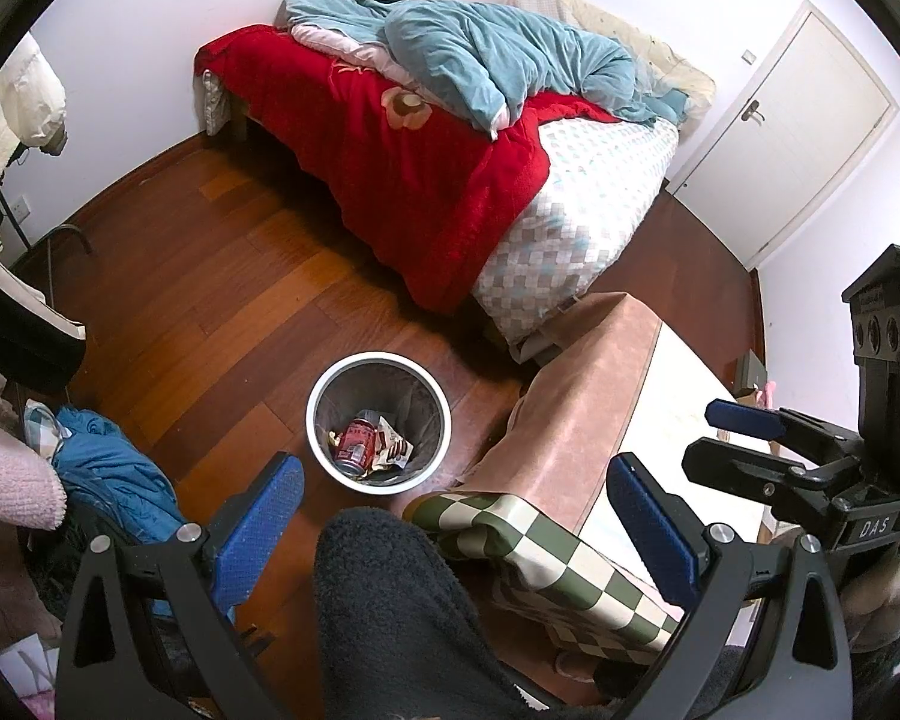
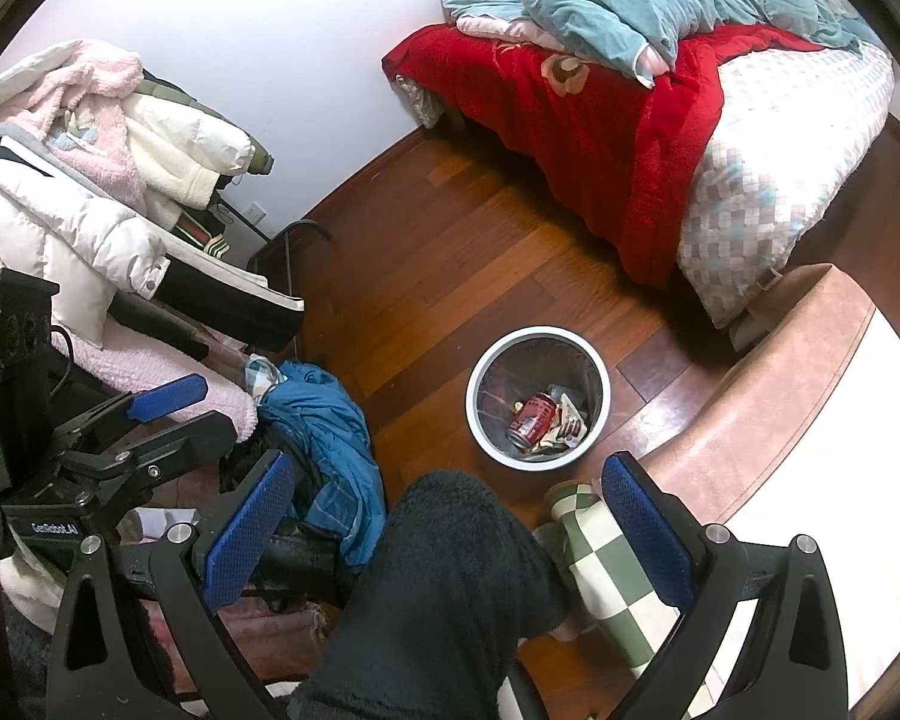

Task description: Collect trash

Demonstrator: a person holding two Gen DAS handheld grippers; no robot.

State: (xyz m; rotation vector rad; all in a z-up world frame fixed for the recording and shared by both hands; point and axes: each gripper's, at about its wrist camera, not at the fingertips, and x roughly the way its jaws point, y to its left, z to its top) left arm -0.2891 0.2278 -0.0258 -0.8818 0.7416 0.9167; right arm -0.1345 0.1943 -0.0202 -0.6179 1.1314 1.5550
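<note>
A white-rimmed trash bin (image 1: 313, 420) (image 2: 473, 402) stands on the wooden floor. Inside it lie a red drink can (image 1: 354, 444) (image 2: 531, 417) and crumpled wrappers (image 1: 393, 447) (image 2: 570, 420). My left gripper (image 1: 456, 516) (image 2: 192, 414) hovers above and just in front of the bin, open, with nothing between its blue pads. Alongside it, my right gripper (image 2: 450, 528) (image 1: 714, 435) is held open and empty. A person's leg in dark fleece (image 1: 402, 600) (image 2: 450, 588) fills the space below both grippers.
A bed (image 1: 420, 180) (image 2: 630, 120) with red and teal blankets stands beyond the bin. Right of the bin is a pink padded bench (image 1: 588, 390) with a green-checked item (image 1: 570, 564) against it. Piled clothes (image 2: 90, 180) and a blue garment (image 2: 324, 420) lie left. A white door (image 1: 798, 120) is far right.
</note>
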